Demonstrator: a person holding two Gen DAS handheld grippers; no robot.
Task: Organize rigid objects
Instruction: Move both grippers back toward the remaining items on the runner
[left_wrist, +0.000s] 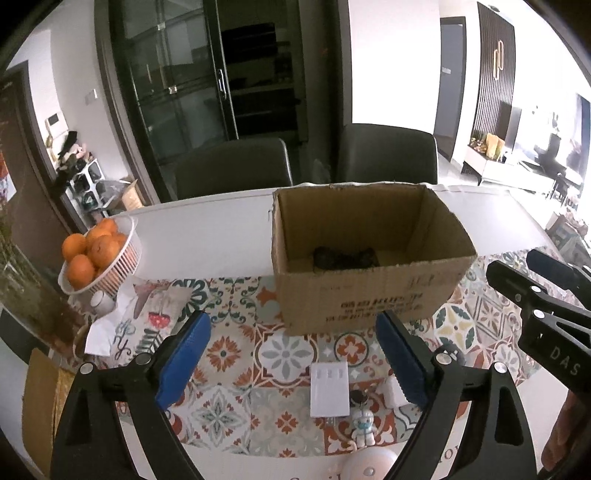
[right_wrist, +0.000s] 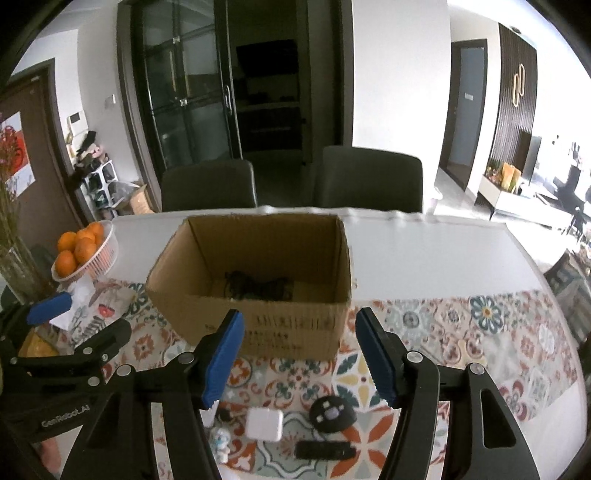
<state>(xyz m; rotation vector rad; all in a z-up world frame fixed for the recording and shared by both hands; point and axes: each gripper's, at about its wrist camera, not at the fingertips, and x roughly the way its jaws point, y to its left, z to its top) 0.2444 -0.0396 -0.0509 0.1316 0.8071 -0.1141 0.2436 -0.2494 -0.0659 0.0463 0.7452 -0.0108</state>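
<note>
An open cardboard box (left_wrist: 369, 291) (right_wrist: 258, 317) stands on the patterned runner, with a dark object (left_wrist: 345, 257) (right_wrist: 258, 286) on its floor. My left gripper (left_wrist: 293, 354) is open and empty, above a flat white block (left_wrist: 328, 391), a small astronaut figurine (left_wrist: 362, 421) and a small white cube (left_wrist: 393, 393). My right gripper (right_wrist: 299, 358) is open and empty, above a white square adapter (right_wrist: 264, 422), a round black device (right_wrist: 332, 411), a black bar (right_wrist: 325, 450) and the figurine (right_wrist: 219, 441).
A white basket of oranges (left_wrist: 98, 254) (right_wrist: 83, 249) stands at the table's left, with a tissue pack (left_wrist: 110, 325) near it. Two dark chairs (left_wrist: 232, 166) (left_wrist: 386, 153) stand behind the table. A pale round object (left_wrist: 369, 463) lies at the near edge.
</note>
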